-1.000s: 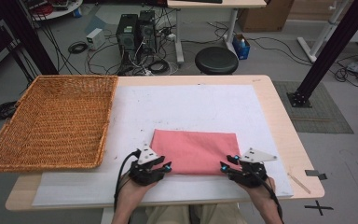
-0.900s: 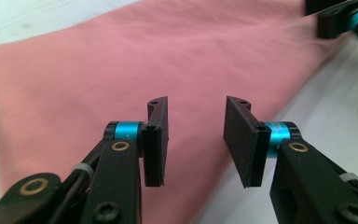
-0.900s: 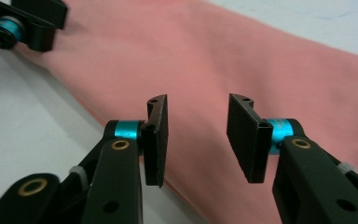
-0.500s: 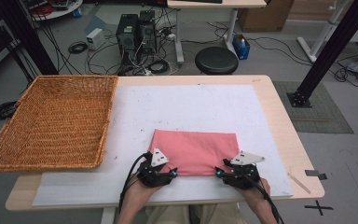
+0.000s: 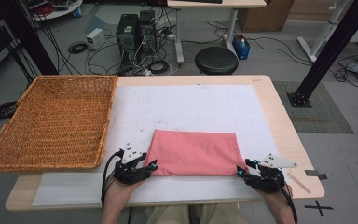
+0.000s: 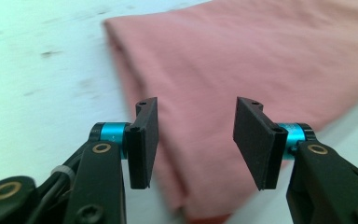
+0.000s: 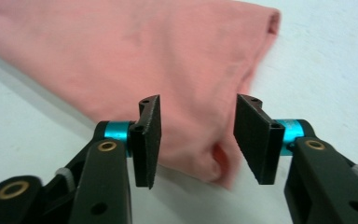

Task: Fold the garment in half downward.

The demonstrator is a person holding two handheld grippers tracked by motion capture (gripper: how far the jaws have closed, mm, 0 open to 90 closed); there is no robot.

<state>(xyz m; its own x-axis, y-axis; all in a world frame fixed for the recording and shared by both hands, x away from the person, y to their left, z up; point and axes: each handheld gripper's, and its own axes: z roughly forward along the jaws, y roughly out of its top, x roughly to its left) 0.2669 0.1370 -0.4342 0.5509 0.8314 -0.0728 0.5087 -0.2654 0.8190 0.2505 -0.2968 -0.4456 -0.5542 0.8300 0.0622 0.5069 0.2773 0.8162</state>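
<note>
A folded pink cloth [image 5: 195,152] lies flat on the white mat [image 5: 191,107] near the table's front edge. My left gripper [image 5: 152,166] sits open at the cloth's near left corner; in the left gripper view its jaws straddle the folded edge of the cloth [image 6: 242,60] without touching it. My right gripper [image 5: 240,171] is open at the near right corner. In the right gripper view the corner of the cloth [image 7: 168,70] lies between the two pads [image 7: 149,140], which stand apart from it.
A large wicker basket [image 5: 51,119] stands on the table's left side, its right rim beside the mat. The wooden table edge [image 5: 303,149] runs just right of my right hand. Beyond the table are a black stool [image 5: 216,59], computer towers and cables.
Both grippers have spread outward from the cloth's front edge to its two near corners. The cloth now lies wider and flatter along the front.
</note>
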